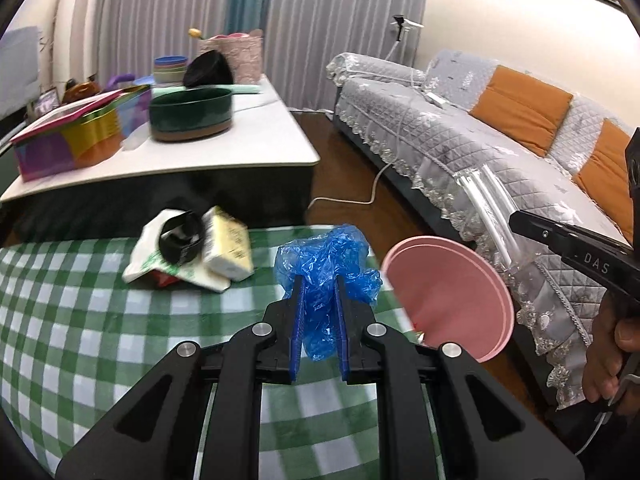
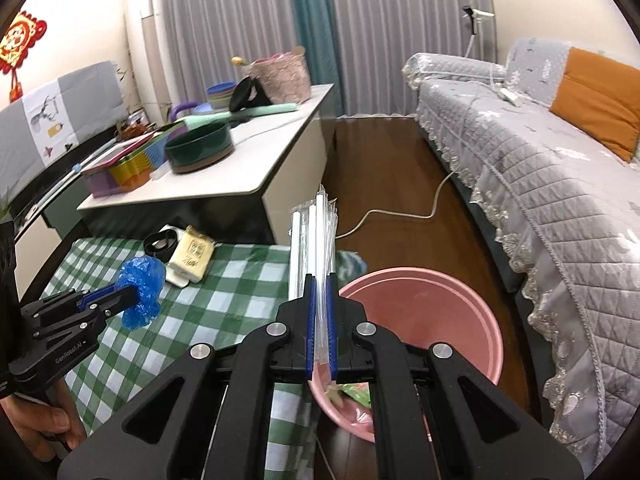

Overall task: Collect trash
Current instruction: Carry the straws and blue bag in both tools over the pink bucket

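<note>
**Both tools loaded beside the pink basin**

At the bottom centre of the left wrist view, the left tool (image 1: 319,300) is seen closed on a crumpled blue plastic bag (image 1: 326,268), which bulges above and below the blue fingers (image 1: 297,320). It is held above the checked green-and-white cloth (image 1: 100,320) covering the worktop. In the right wrist view, the right tool (image 2: 319,312) is closed on a clear packet of white straws (image 2: 314,240), which stands upright between the jaws and rises toward mid-frame.

Just right of the cloth's edge, a pink basin (image 2: 420,320) is seen lower on the right of the frame; scraps of wrapper (image 2: 356,392) lie in its bottom. In the left wrist view the basin (image 1: 452,292) appears at right of centre, with the right tool (image 1: 516,220) and its straws (image 1: 492,208) above it.

Farther along the cloth, at centre left, a small pile is found: a pale yellow packet (image 1: 228,250), a black ring-shaped item (image 1: 182,238) touching it, and a white wrapper (image 1: 160,264) beneath both.

Beyond, in the upper left, a white low table (image 1: 240,148) carries a dark green round tin (image 1: 191,114) and a colourful box (image 1: 72,140). A grey quilted sofa (image 1: 460,136) with orange cushions (image 1: 520,108) fills the right side, and a white cable (image 2: 400,212) lies on the wooden floor (image 2: 384,160).
</note>
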The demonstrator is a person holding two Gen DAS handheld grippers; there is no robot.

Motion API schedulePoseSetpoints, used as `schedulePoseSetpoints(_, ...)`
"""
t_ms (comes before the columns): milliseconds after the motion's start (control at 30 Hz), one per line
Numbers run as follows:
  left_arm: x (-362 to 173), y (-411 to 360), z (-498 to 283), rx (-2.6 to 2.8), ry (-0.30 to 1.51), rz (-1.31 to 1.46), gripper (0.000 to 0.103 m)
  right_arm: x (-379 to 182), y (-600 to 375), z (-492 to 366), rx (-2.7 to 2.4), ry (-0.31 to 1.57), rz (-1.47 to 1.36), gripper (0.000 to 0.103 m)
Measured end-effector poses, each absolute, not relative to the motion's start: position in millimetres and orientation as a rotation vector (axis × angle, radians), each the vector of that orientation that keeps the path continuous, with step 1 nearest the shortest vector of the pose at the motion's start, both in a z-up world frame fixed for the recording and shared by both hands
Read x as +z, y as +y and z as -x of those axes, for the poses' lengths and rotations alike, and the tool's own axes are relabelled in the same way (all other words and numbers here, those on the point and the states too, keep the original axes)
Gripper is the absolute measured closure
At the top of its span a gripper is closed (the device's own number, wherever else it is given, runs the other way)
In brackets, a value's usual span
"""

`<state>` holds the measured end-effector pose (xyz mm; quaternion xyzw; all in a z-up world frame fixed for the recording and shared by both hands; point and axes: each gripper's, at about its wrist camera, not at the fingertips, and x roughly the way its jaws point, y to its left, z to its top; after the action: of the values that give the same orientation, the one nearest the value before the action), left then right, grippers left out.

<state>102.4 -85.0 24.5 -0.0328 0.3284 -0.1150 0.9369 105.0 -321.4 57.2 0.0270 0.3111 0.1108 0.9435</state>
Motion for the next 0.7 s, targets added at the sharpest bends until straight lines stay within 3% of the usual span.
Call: schedulePoseSetpoints(700,26,-181,-152,-0.386,0.689,0.048,0.089,68,-400,-123,0.063,0.615,-0.098,0.098)
